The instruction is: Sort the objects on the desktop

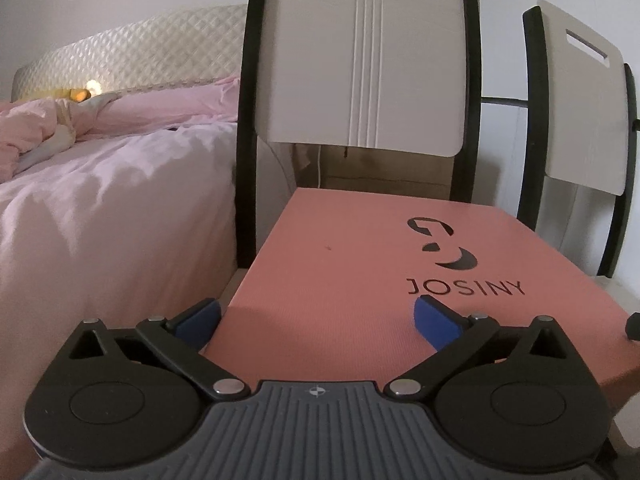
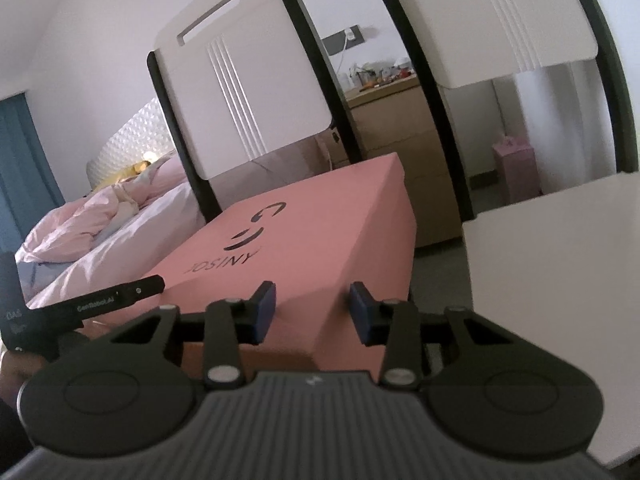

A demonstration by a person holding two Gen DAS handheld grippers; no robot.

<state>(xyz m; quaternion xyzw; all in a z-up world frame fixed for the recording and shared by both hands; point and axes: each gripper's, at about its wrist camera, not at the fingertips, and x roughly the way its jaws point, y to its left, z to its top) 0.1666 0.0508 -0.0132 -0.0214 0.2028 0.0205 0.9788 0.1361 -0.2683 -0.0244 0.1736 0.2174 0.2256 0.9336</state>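
Both grippers work at the pink JOSINY box [image 1: 340, 280], which sits on a chair seat beside the bed [image 1: 100, 208]. Spread wide, the left gripper [image 1: 316, 318] straddles the box's near left corner, its blue pads clear of the lid. Over at the near right corner, the right gripper [image 2: 312, 306] clamps onto the box.

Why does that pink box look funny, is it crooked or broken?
The pink box looks crooked, and its near corner sticks out between the right gripper fingers. There's a tiny dark mark on the lid. Otherwise it looks unbroken.
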